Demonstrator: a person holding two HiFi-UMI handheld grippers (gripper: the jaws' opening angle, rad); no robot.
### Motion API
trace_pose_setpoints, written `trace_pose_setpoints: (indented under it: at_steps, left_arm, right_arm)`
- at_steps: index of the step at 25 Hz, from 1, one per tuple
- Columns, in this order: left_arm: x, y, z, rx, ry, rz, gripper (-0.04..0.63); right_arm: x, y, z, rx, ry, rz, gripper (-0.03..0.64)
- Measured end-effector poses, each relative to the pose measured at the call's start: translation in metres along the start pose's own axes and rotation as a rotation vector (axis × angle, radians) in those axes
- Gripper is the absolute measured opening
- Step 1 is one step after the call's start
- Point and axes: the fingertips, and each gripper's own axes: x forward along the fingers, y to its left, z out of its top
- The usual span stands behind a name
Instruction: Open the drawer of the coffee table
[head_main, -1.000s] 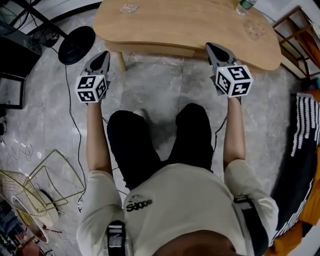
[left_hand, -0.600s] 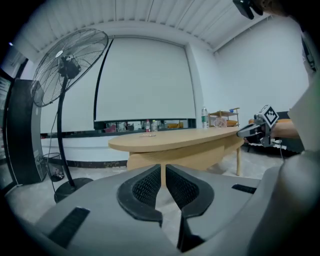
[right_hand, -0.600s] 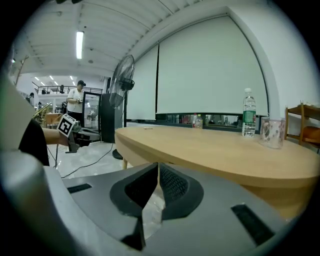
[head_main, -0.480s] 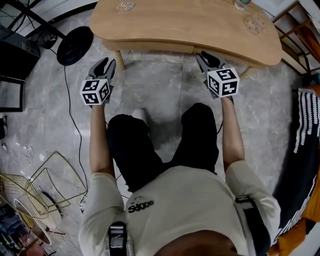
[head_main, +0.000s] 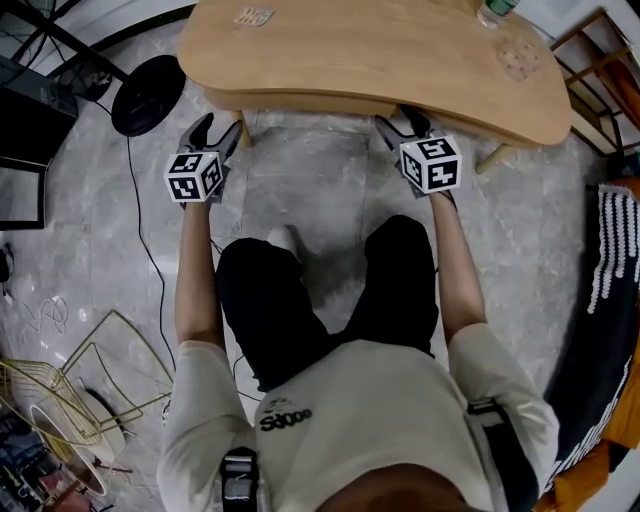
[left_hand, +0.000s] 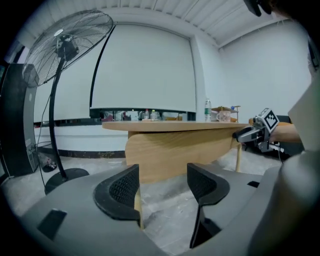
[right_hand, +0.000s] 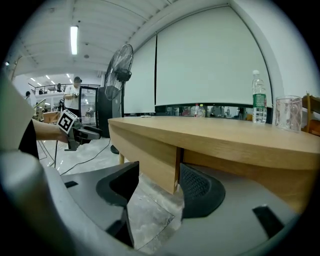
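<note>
Here, a seated person faces a low wooden coffee table (head_main: 380, 50) and holds a gripper in each hand, both reaching toward the drawer (head_main: 300, 100), the curved wooden panel just under the tabletop's near edge. The drawer looks shut, its front flush beneath the top, so the opening itself is not yet done. The left gripper (head_main: 218, 125) is near the panel's left end; its jaws are opening and nothing is gripped, and the left gripper view shows the panel (left_hand: 175, 152) ahead of the jaws, apart from them. The right gripper (head_main: 400, 118) is at the panel's right end, its jaws also opening. The right gripper view shows the panel's end edge (right_hand: 150, 155) between the two pads, which are not clamped on it, though one pad may be just brushing the wood. What remains, in my judgement, is to close on the panel and pull it toward the person.
</note>
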Motion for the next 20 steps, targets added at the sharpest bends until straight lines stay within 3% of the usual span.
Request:
trace_pose_setpoints:
  at_steps: [3, 9, 20]
  left_arm:
    - [0.013, 0.007, -0.002, -0.032, -0.003, -0.026, 0.334]
    - [0.031, 0.024, 0.002, 0.010, -0.005, -0.009, 0.365]
    - [0.031, 0.033, 0.001, 0.006, -0.026, 0.007, 0.365]
  right_arm:
    - [0.010, -0.001, -0.001, -0.008, 0.007, 0.000, 0.241]
    - [0.015, 0.002, -0.001, -0.011, -0.006, -0.002, 0.244]
    - [0.018, 0.003, -0.002, 0.002, -0.007, 0.010, 0.244]
